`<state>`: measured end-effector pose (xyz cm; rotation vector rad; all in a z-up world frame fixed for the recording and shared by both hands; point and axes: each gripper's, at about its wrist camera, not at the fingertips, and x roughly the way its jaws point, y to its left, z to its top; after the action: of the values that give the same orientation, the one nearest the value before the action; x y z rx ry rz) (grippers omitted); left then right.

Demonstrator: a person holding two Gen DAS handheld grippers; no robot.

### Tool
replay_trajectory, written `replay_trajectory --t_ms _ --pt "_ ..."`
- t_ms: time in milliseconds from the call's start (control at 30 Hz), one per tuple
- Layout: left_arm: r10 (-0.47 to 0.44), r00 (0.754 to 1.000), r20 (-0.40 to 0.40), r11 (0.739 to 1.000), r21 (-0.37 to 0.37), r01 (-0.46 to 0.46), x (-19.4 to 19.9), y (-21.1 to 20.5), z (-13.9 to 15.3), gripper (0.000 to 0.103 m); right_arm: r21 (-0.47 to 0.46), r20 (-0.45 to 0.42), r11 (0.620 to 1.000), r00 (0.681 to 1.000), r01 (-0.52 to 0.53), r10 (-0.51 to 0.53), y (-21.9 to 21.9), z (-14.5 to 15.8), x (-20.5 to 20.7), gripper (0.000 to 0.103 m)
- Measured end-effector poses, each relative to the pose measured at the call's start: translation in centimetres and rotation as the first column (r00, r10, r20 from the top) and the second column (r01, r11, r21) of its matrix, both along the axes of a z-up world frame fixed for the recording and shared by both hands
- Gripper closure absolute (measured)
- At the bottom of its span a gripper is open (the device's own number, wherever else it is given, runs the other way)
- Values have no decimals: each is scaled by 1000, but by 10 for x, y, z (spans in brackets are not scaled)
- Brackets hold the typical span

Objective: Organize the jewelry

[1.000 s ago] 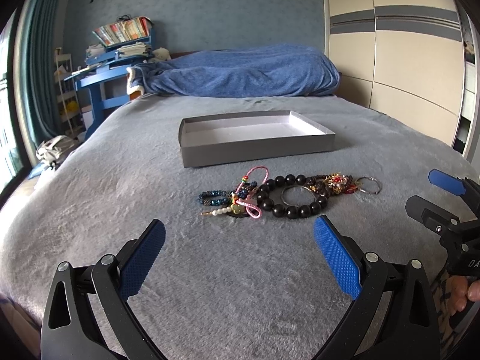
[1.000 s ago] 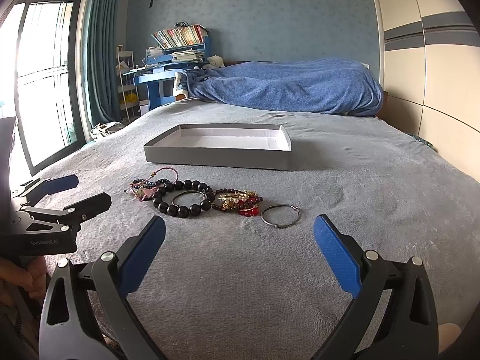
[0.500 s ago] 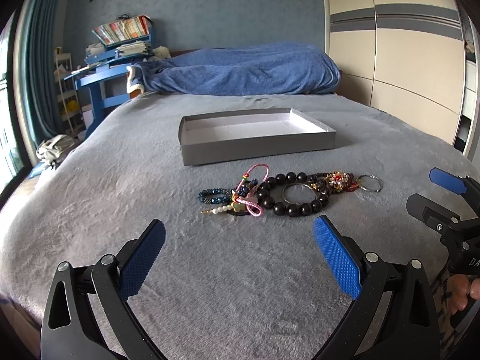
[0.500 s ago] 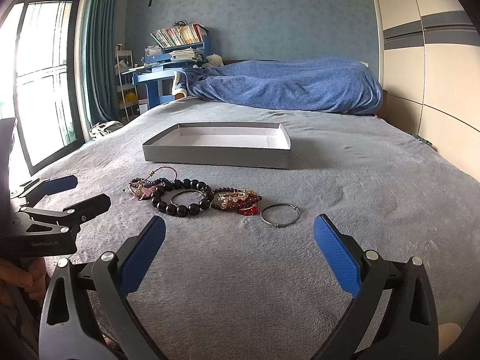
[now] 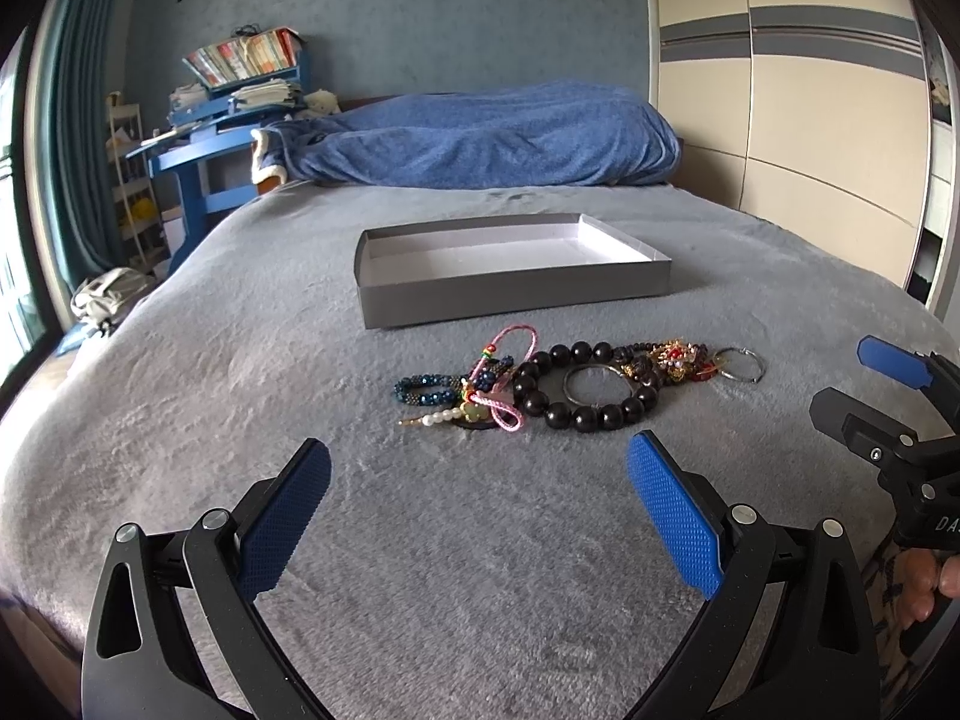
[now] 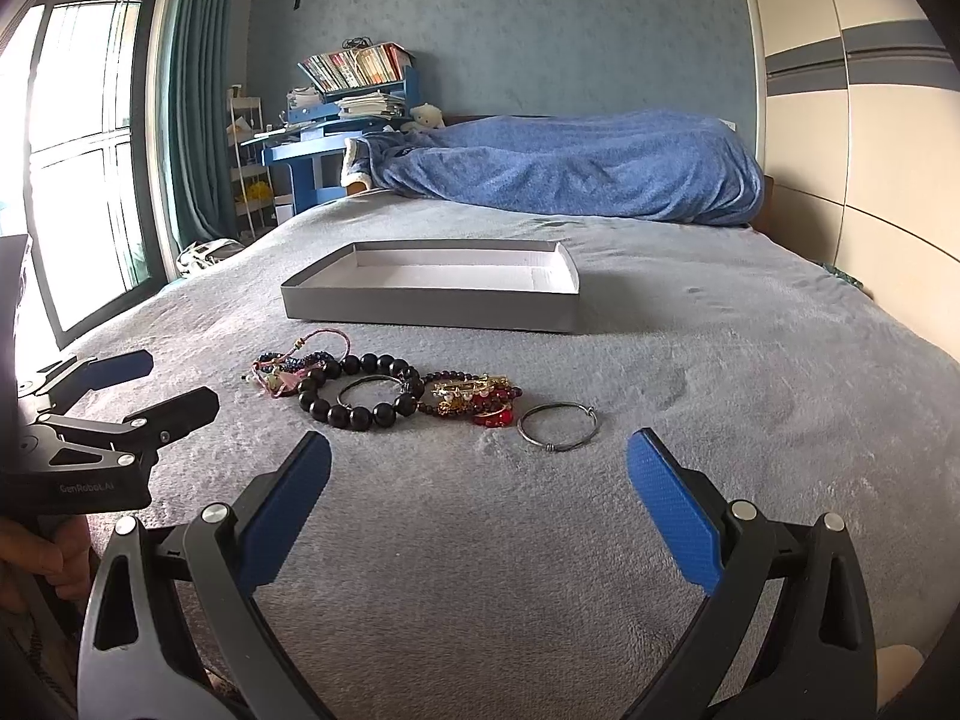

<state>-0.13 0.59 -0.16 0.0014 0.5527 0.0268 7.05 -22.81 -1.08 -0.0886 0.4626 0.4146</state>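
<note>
A pile of jewelry lies on the grey bedspread: a black bead bracelet (image 5: pixel 591 387) (image 6: pixel 359 396), a pink cord bracelet (image 5: pixel 503 372) (image 6: pixel 312 354), a dark blue bead bracelet (image 5: pixel 423 390), a red and gold cluster (image 5: pixel 681 356) (image 6: pixel 477 399) and a thin metal bangle (image 5: pixel 742 365) (image 6: pixel 558 425). Behind it stands a shallow grey box (image 5: pixel 510 294) (image 6: pixel 432 307), white inside and holding nothing. My left gripper (image 5: pixel 480 498) (image 6: pixel 135 387) is open, short of the pile. Open too, my right gripper (image 6: pixel 480 498) (image 5: pixel 864 384) hovers short of the bangle.
A rumpled blue blanket (image 5: pixel 480 144) lies across the far end of the bed. A blue desk with books (image 5: pixel 240 114) stands at the back left, a curtained window (image 6: pixel 90 180) to the left, wardrobe doors (image 5: pixel 810 120) on the right. A hand (image 5: pixel 924 588) holds the right gripper's handle.
Both grippers have crept slightly forward toward the jewelry. Both stay open and nothing on the bed has moved.
</note>
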Motion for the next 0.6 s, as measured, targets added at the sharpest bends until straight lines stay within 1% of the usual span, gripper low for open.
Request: replay_trajectory --t_ms 600 --pt "-1 1000 -7 1000 6 1 7 -3 2 5 -1 -12 1000 1000 6 -6 0 -2 1 5"
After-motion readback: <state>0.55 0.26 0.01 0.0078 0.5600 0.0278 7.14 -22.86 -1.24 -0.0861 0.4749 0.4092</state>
